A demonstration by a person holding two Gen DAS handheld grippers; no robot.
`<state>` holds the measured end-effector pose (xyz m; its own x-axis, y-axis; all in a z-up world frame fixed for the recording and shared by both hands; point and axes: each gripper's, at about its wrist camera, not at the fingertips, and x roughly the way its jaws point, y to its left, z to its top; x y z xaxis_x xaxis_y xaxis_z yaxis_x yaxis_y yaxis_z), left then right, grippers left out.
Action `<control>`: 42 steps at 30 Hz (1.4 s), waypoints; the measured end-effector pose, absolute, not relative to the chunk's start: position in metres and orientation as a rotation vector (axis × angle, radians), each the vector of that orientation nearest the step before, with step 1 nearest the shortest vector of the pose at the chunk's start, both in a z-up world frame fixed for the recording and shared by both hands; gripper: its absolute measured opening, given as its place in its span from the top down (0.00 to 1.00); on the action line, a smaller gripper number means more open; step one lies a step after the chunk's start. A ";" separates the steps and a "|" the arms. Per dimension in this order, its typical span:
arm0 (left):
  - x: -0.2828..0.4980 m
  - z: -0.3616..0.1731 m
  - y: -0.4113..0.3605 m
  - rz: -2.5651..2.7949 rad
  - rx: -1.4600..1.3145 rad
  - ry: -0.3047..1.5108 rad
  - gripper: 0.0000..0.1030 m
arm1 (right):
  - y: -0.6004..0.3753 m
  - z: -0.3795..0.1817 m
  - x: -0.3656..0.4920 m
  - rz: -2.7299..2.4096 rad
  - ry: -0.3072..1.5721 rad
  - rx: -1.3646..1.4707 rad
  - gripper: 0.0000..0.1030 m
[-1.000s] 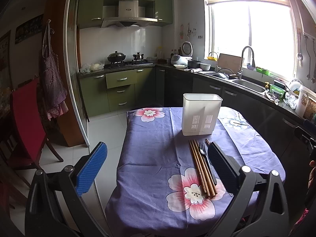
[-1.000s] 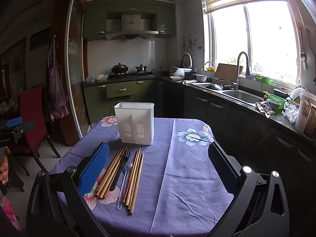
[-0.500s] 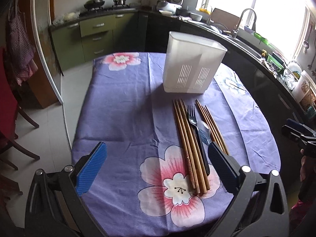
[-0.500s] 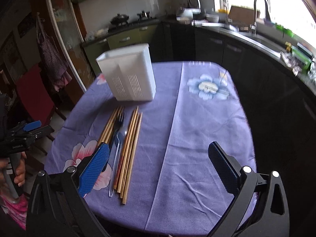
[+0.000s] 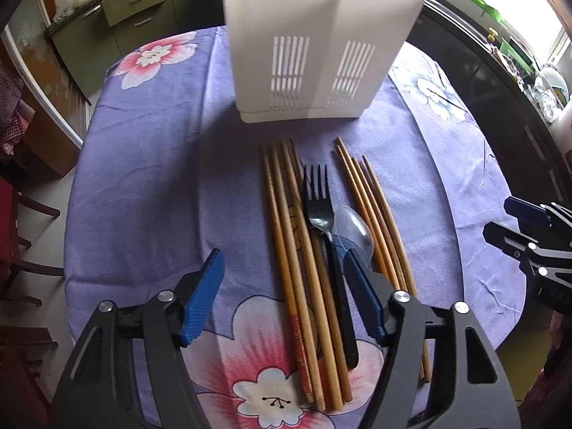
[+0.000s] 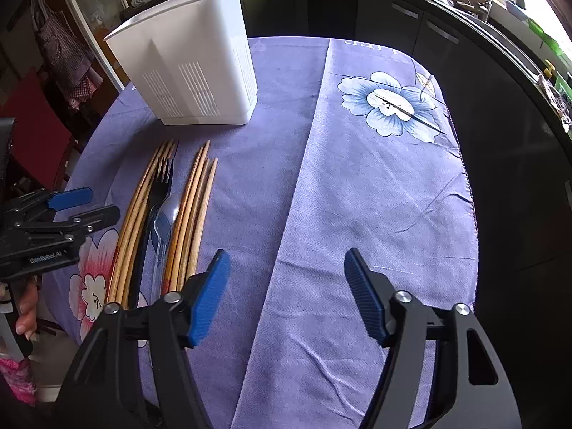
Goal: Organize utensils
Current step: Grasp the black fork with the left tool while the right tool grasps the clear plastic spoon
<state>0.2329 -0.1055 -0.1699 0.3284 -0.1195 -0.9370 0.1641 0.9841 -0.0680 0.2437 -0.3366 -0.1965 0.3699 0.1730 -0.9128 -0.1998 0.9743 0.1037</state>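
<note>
The left hand-held gripper (image 5: 282, 293) hangs low over the near end of the utensil row with its blue pads spread wide and nothing between them; that wide spread looks chosen so the pads can straddle several handles at once, or settle on one. Directly ahead of it, on the purple flowered cloth of the worktop (image 5: 143, 164), lie the left chopsticks (image 5: 286, 236), a bundle of wooden sticks laid side by side, tips pointing away. Touching them on the right is the black fork (image 5: 316, 196), then the clear spoon (image 5: 352, 227) with its bowl beside the fork's neck, then the right chopsticks (image 5: 375, 214). All are aligned lengthwise toward the white utensil holder (image 5: 314, 35), which stands upright just beyond their tips, probably so each piece can be lifted by the handle and dropped in without turning. Nothing appears to be in the holder yet, though its inside is not visible. Farther right, the right hand-held gripper (image 6: 286, 296) hovers over bare cloth, well apart from the row, its pads likewise parted and empty, seemingly waiting its turn.
</note>
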 end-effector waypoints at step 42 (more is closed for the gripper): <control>0.259 -0.163 -0.145 -0.232 0.037 1.251 0.92 | -0.310 -0.197 0.237 0.396 1.211 -0.041 0.60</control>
